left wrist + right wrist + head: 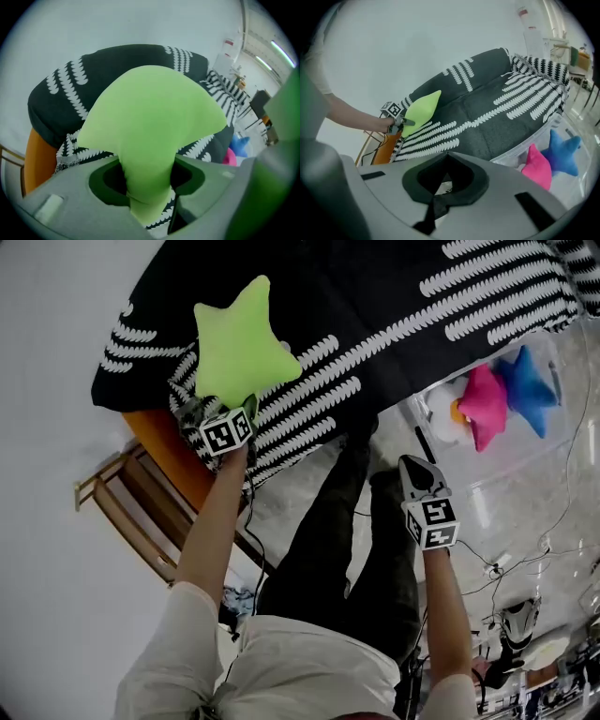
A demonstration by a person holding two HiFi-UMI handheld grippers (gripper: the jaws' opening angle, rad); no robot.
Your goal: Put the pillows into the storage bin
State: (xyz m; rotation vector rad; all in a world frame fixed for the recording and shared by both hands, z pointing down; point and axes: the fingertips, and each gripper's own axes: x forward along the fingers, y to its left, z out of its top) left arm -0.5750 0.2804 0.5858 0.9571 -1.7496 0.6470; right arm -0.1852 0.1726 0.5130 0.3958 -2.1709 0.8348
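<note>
A lime-green star pillow [242, 343] lies on the black sofa throw [394, 315], and my left gripper [225, 411] is shut on its lowest point. In the left gripper view that point of the green pillow [154, 117] is squeezed between the jaws of the left gripper [147, 183]. A clear storage bin [525, 460] stands on the floor at the right, with a pink star pillow [483, 404] and a blue star pillow [530, 390] inside. My right gripper [417, 470] hangs shut and empty over the floor, left of the bin. From the right gripper [445, 178] the green pillow [419, 111] shows far off.
The sofa's orange side [173, 456] and a wooden frame [122, 512] sit below the left gripper. A white and orange thing [445, 418] lies in the bin beside the pink pillow. Cables [525, 559] run across the floor. The person's legs stand between the grippers.
</note>
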